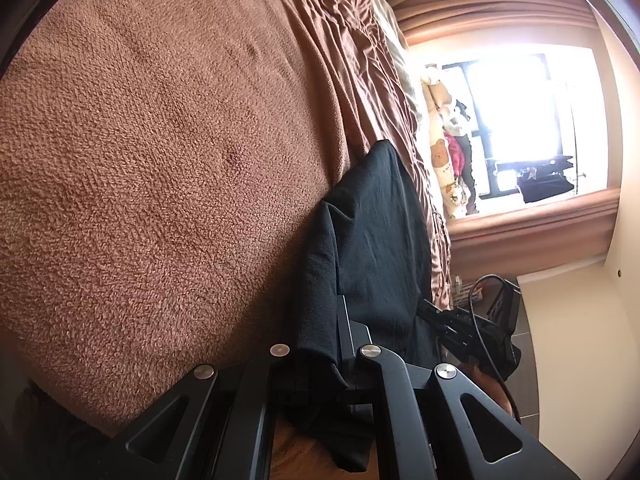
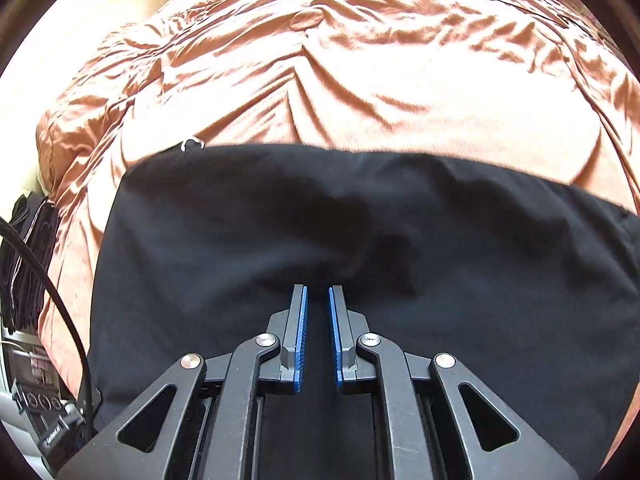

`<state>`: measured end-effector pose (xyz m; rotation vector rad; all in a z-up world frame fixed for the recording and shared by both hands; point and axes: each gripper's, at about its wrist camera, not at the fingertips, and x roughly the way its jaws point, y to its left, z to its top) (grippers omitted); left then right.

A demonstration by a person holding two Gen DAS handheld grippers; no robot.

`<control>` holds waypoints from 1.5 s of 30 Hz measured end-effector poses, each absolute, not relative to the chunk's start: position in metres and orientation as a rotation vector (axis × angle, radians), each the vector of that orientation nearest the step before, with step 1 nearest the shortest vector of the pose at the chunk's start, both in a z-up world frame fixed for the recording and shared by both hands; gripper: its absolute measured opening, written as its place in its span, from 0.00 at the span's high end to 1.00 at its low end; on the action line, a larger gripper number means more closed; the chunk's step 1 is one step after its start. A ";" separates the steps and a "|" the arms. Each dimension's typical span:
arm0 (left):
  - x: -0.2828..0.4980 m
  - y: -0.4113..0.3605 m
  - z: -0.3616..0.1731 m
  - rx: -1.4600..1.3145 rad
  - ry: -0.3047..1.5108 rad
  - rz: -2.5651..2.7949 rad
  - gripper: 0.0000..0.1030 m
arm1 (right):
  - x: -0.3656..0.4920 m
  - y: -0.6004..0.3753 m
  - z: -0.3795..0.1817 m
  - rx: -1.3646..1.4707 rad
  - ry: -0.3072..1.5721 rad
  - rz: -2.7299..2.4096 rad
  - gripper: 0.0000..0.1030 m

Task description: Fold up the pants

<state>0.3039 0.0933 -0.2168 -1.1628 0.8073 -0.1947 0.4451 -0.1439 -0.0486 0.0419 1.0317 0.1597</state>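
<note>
Left tongs (image 1: 340, 320) clenched on a fold of the black pants (image 1: 372, 224), lifted beside the brown fleece blanket (image 1: 160, 160). Right tongs (image 2: 318, 300) released, blue pads (image 2: 303, 336) slightly apart over the pants spread on the satin bedspread (image 2: 340, 72).

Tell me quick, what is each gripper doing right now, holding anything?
Left gripper: shut on the black pants, cloth pinched between its fingers.
Right gripper: open, a narrow gap between its blue pads, holding nothing, above the pants.
</note>
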 end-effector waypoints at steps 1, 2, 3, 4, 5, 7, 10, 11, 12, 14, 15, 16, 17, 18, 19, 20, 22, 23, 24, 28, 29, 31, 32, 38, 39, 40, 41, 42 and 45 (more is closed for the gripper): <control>0.304 0.093 -0.216 -1.164 0.808 -0.194 0.94 | 0.451 -0.143 -0.049 0.043 1.031 0.153 0.92; 0.304 0.093 -0.217 -1.164 0.808 -0.193 0.94 | 0.457 -0.144 -0.049 0.045 1.031 0.146 0.92; 0.304 0.093 -0.216 -1.163 0.808 -0.193 0.94 | 0.461 -0.145 -0.049 0.048 1.030 0.138 0.92; 0.304 0.092 -0.216 -1.162 0.808 -0.194 0.94 | 0.465 -0.146 -0.049 0.052 1.027 0.132 0.93; 0.304 0.092 -0.217 -1.163 0.807 -0.194 0.94 | 0.469 -0.146 -0.050 0.057 1.025 0.126 0.93; 0.303 0.091 -0.217 -1.162 0.808 -0.193 0.94 | 0.476 -0.147 -0.051 0.055 1.017 0.114 0.96; 0.303 0.090 -0.217 -1.160 0.806 -0.192 0.94 | 0.483 -0.149 -0.058 0.053 1.022 0.102 0.98; 0.303 0.090 -0.216 -1.161 0.806 -0.193 0.94 | 0.483 -0.150 -0.059 0.058 1.022 0.104 0.98; 0.302 0.090 -0.216 -1.162 0.805 -0.194 0.94 | 0.482 -0.149 -0.059 0.054 1.016 0.106 0.98; 0.302 0.091 -0.216 -1.169 0.803 -0.198 0.94 | 0.475 -0.149 -0.055 0.061 1.011 0.111 0.98; 0.302 0.091 -0.216 -1.173 0.802 -0.201 0.94 | 0.471 -0.149 -0.052 0.069 1.013 0.118 0.98; 0.301 0.093 -0.216 -1.177 0.799 -0.204 0.94 | 0.467 -0.150 -0.050 0.073 1.010 0.127 0.98; 0.301 0.093 -0.215 -1.179 0.797 -0.207 0.94 | 0.461 -0.150 -0.048 0.074 1.006 0.134 0.98; 0.301 0.094 -0.214 -1.181 0.795 -0.209 0.94 | 0.455 -0.150 -0.046 0.077 1.004 0.141 0.98; 0.301 0.094 -0.214 -1.184 0.793 -0.212 0.94 | 0.448 -0.150 -0.046 0.083 1.005 0.151 0.98; 0.301 0.095 -0.213 -1.187 0.790 -0.217 0.94 | 0.441 -0.150 -0.046 0.086 1.009 0.165 0.98; 0.301 0.096 -0.210 -1.188 0.783 -0.226 0.94 | 0.427 -0.152 -0.047 0.089 1.020 0.188 0.98; 0.301 0.097 -0.208 -1.184 0.780 -0.230 0.94 | 0.421 -0.151 -0.049 0.091 1.029 0.200 0.98; 0.302 0.097 -0.205 -1.177 0.777 -0.234 0.94 | 0.415 -0.152 -0.052 0.095 1.038 0.211 0.98; 0.304 0.096 -0.198 -1.161 0.771 -0.245 0.94 | 0.394 -0.157 -0.058 0.111 1.062 0.238 0.98; 0.304 0.097 -0.197 -1.158 0.769 -0.247 0.94 | 0.390 -0.158 -0.061 0.113 1.069 0.244 0.98; 0.304 0.096 -0.195 -1.152 0.767 -0.247 0.94 | 0.381 -0.160 -0.064 0.121 1.078 0.257 0.98; 0.305 0.095 -0.195 -1.149 0.768 -0.244 0.94 | 0.376 -0.161 -0.065 0.125 1.080 0.261 0.98; 0.306 0.094 -0.197 -1.145 0.774 -0.236 0.94 | 0.349 -0.164 -0.067 0.116 1.086 0.295 0.98; 0.306 0.094 -0.197 -1.146 0.776 -0.233 0.94 | 0.345 -0.166 -0.067 0.110 1.083 0.292 0.98; 0.305 0.094 -0.199 -1.148 0.780 -0.230 0.94 | 0.341 -0.167 -0.068 0.110 1.082 0.292 0.98; 0.305 0.094 -0.200 -1.148 0.784 -0.226 0.94 | 0.338 -0.168 -0.068 0.113 1.082 0.295 0.98; 0.305 0.094 -0.202 -1.148 0.788 -0.224 0.94 | 0.333 -0.168 -0.068 0.113 1.082 0.299 0.98; 0.306 0.095 -0.205 -1.142 0.817 -0.207 0.94 | 0.326 -0.168 -0.072 0.099 1.090 0.310 0.98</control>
